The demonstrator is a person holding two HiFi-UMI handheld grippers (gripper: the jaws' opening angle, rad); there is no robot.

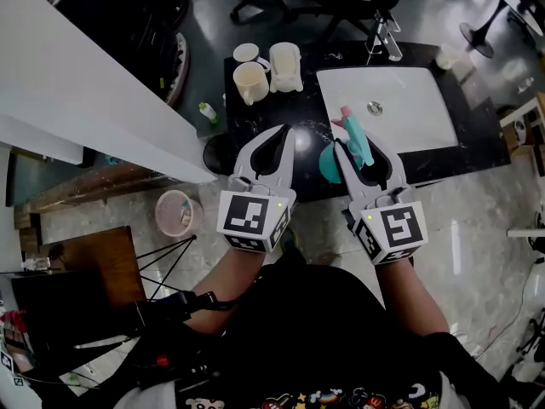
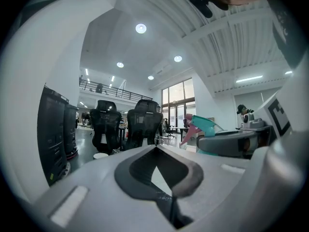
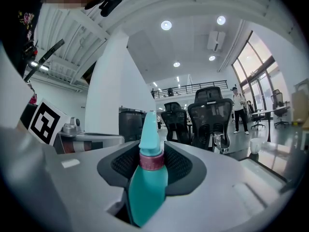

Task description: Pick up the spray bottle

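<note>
The right gripper [image 1: 358, 149] had its fingers clamped on the teal plastic spray bottle [image 3: 146, 180] at the narrow neck, probably for security, apparently above the black worktop [image 1: 298, 116]. The left gripper [image 1: 281, 136] had closed, empty fingers.

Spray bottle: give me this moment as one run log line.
right gripper: shut on spray bottle | left gripper: shut, empty | ahead: black counter, white sink | step: bottle grasped
</note>
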